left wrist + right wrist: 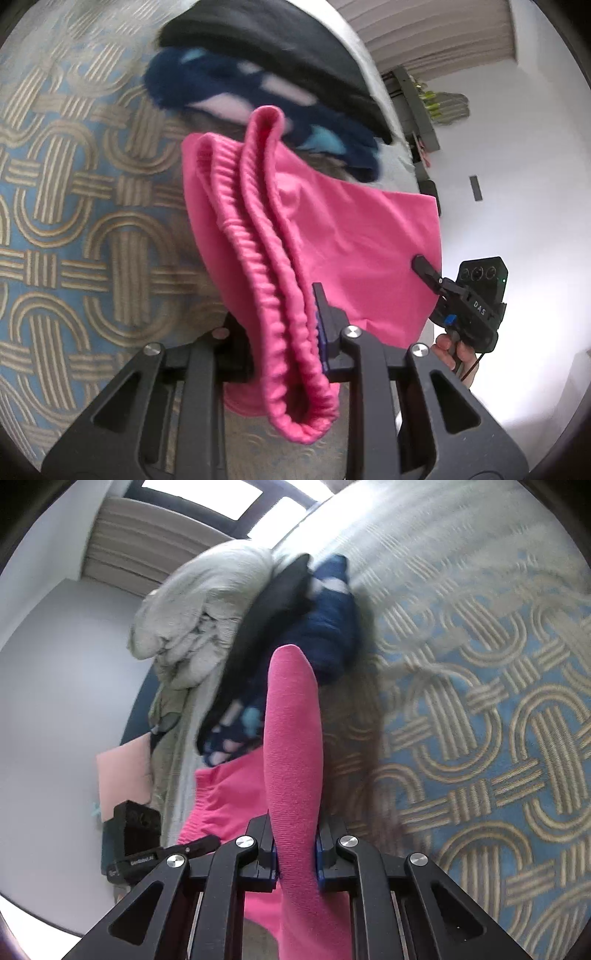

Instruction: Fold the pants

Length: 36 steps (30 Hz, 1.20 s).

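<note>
Black linkage arms fill the bottom of both wrist views, and between them each tool is clamped on the pink pants [332, 229]. In the left wrist view the left gripper [284, 332] has its jaws drawn narrow onto the gathered elastic waistband [258, 236], which runs as a ribbed ridge from about 6 o'clock, right at the fingers, up toward 12 o'clock. From that band the smooth pink cloth spreads toward 3 o'clock, where the right gripper [424, 266] pinches its far edge, with a person's hand [452, 349] under the handle. In the right wrist view the right gripper [295, 853] is likewise nipped tight on a doubled fold of pink cloth that stands straight up toward 12 o'clock, while the rest of the garment hangs off toward 8 o'clock, where the left tool's body shows. So the pants appear lifted clear of the patterned bedspread [74, 184], slung between the two tools, with the waistband end nearer the left one. I judge the long axis of the held span to run from one tool across to the other; the coming fold turns on bringing those ends together or laying the span flat. A pile of dark blue and black clothes [266, 74] lies beyond at 12 o'clock, apart from the pants.
</note>
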Tool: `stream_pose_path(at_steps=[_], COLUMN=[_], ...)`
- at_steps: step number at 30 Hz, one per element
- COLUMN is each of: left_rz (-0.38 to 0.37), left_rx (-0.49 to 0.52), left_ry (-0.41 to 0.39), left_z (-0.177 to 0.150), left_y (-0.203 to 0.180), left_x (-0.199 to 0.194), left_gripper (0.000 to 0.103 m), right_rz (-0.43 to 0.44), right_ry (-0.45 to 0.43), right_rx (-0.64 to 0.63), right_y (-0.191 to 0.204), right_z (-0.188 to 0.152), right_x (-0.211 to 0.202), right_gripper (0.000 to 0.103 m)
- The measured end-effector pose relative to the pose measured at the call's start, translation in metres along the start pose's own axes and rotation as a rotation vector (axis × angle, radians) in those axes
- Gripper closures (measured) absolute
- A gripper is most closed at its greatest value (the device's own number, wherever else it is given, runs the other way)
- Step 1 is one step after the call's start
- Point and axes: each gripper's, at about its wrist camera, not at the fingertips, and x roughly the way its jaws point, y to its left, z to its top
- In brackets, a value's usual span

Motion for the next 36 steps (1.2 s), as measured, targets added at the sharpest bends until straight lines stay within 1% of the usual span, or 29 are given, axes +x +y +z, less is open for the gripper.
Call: stream_pose_path(at_steps=[3, 5, 9, 11, 14, 18, 20, 23, 26, 30, 33, 35, 36], left_rz=[-0.006, -0.015, -0.022, -0.020, -0.012, -0.007, 0.001, 0.006, -0.004, -0.027, -0.044, -0.051, -0.059], left_rx=[0.052, 0.072, 0.116, 0.147, 0.199, 0.274, 0.313, 0.385, 0.425, 0.466, 0.491, 0.502, 0.510], left_ry=[-0.017, -0.019, -0.010, 0.004, 0.026, 0.064, 0.072, 0.085, 0.103, 0.128, 0.162, 0.176, 0.180], left_z=[-0.006, -0.008, -0.012, -0.014, -0.012, -0.006, -0.001, 0.000, 0.000, 0.001, 0.001, -0.003, -0.003], left_y=[-0.027, -0.042, -0.080, -0.099, -0.129, -0.182, -0.206, -0.237, -0.265, -0.293, -0.316, -0.322, -0.328], left_x=[-0.015, -0.019, -0.015, -0.010, 0.003, 0.041, 0.060, 0.091, 0.122, 0.162, 0.205, 0.220, 0.235], left_gripper=[0.076, 0.076, 0.076, 0.076, 0.076, 0.076, 0.076, 0.076, 0.076, 0.076, 0.076, 0.076, 0.076], right_rz=[0.020, 0.029, 0.046, 0.046, 0.046, 0.043, 0.033, 0.019, -0.001, -0.031, -0.066, -0.076, -0.084], right_ry=[-0.037, -0.060, -0.116, -0.137, -0.180, -0.239, -0.276, -0.319, -0.375, -0.431, -0.468, -0.490, -0.504], right_rx=[-0.025, -0.031, -0.025, -0.007, 0.021, 0.053, 0.074, 0.103, 0.126, 0.168, 0.197, 0.216, 0.225], right_y=[0.013, 0.017, 0.014, 0.014, -0.002, -0.026, -0.042, -0.062, -0.087, -0.122, -0.152, -0.170, -0.181], right_z=[-0.001, -0.004, -0.011, -0.010, -0.015, -0.020, -0.021, -0.022, -0.023, -0.025, -0.024, -0.023, -0.023], right_x=[-0.029, -0.049, -0.093, -0.105, -0.141, -0.187, -0.216, -0.251, -0.289, -0.329, -0.357, -0.372, -0.381], right_gripper=[0.090, 0.090, 0.090, 0.090, 0.090, 0.090, 0.090, 0.090, 0.090, 0.090, 0.090, 0.090, 0.090])
